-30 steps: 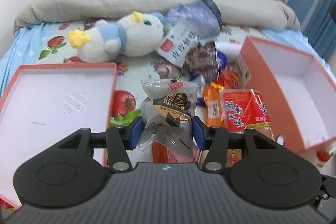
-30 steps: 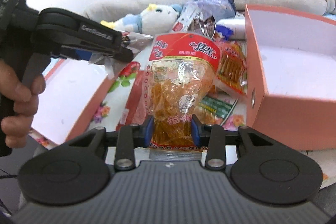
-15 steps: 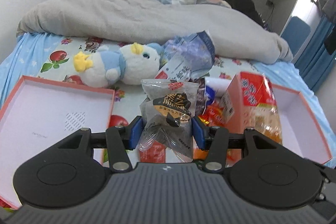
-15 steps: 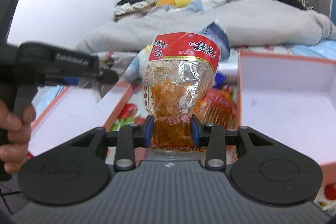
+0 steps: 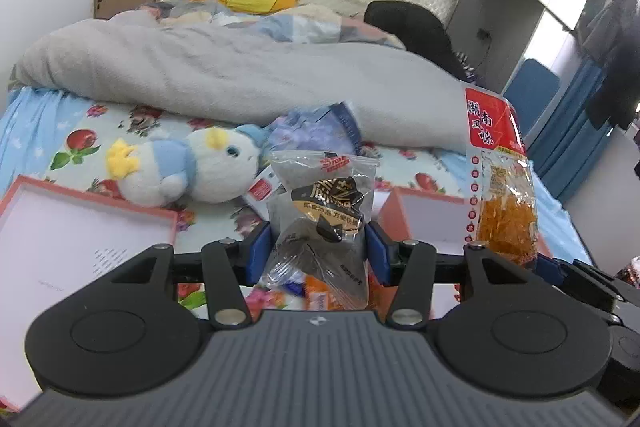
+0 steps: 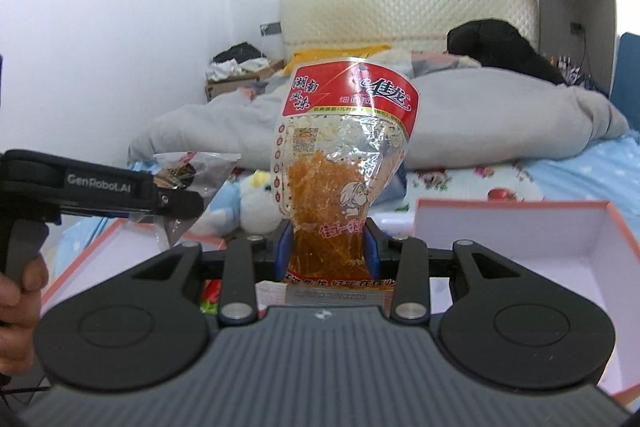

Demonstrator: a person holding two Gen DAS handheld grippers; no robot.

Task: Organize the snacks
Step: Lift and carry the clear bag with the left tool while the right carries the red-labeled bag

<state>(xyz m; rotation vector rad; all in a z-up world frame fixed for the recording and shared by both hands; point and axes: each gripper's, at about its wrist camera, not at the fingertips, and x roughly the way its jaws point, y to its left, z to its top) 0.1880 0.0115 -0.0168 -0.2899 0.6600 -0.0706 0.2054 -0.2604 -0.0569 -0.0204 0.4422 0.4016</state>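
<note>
The left gripper (image 5: 318, 247) pinches a grey bag (image 5: 322, 223) and the right gripper (image 6: 328, 247) pinches a red bag (image 6: 340, 167), both above the bed (image 5: 48, 147), and the slippery, low-held bags could slip out before reaching a box (image 6: 520, 239).

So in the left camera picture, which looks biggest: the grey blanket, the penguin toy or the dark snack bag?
1. Grey blanket.
2. Penguin toy and dark snack bag look alike; the bag is nearer, so unsure.
</note>
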